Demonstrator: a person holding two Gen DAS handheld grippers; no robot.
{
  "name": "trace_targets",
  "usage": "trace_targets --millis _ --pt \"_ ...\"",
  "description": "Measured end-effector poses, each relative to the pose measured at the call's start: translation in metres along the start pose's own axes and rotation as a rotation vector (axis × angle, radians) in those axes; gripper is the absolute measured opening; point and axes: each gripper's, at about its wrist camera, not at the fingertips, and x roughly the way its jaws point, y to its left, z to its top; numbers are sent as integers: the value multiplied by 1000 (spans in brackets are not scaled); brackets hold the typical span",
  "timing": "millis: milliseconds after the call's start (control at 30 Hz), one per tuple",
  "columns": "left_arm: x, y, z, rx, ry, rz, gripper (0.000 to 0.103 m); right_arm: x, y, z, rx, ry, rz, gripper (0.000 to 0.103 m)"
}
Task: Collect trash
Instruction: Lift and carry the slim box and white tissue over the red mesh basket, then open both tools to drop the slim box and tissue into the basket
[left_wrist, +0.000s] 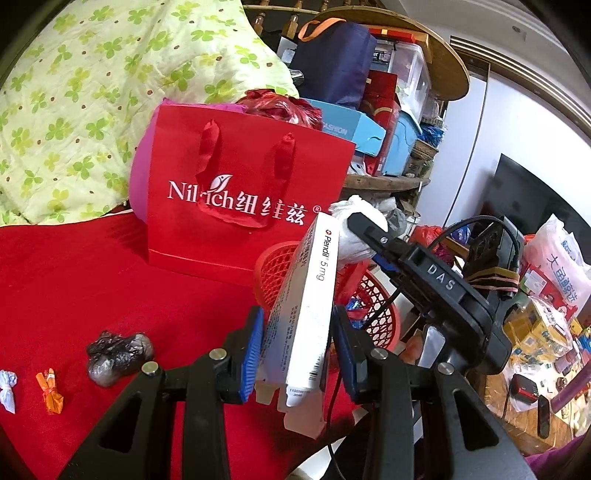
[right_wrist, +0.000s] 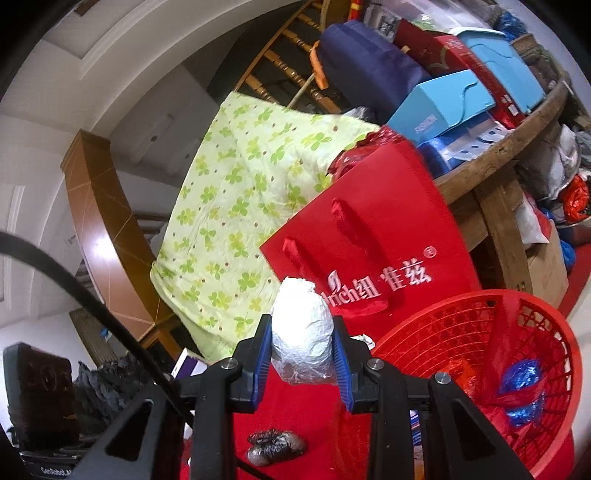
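My left gripper (left_wrist: 297, 347) is shut on a white medicine box (left_wrist: 308, 306) marked "Pendil 5 mg", held upright above the red cloth (left_wrist: 74, 277), just left of the red mesh basket (left_wrist: 275, 264). My right gripper (right_wrist: 303, 354) is shut on a white crumpled wad (right_wrist: 301, 328); it also shows in the left wrist view (left_wrist: 354, 229), above the basket (right_wrist: 480, 332). The basket holds blue and red wrappers (right_wrist: 524, 380). A dark crumpled wad (left_wrist: 118, 356) lies on the cloth, also in the right wrist view (right_wrist: 277, 446). Orange (left_wrist: 50, 391) and pale blue (left_wrist: 8, 389) wrappers lie at far left.
A red Nilrich paper bag (left_wrist: 240, 206) stands behind the basket, against a green clover quilt (left_wrist: 92, 92). Stacked boxes and a navy bag (left_wrist: 332, 62) crowd a round wooden table behind. A cluttered low table (left_wrist: 535, 350) with packets is at the right.
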Motion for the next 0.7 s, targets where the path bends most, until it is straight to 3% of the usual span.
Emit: trace_targets --millis 300,633,700 --pt "24 -8 10 2 26 -49 39 -23 -51 20 169 -75 -54 33" --pt "67 -25 25 -30 62 -128 39 -38 -77 26 198 -96 -135 35" --pt "79 -29 26 -32 67 -125 45 -39 -80 27 204 -90 -146 36"
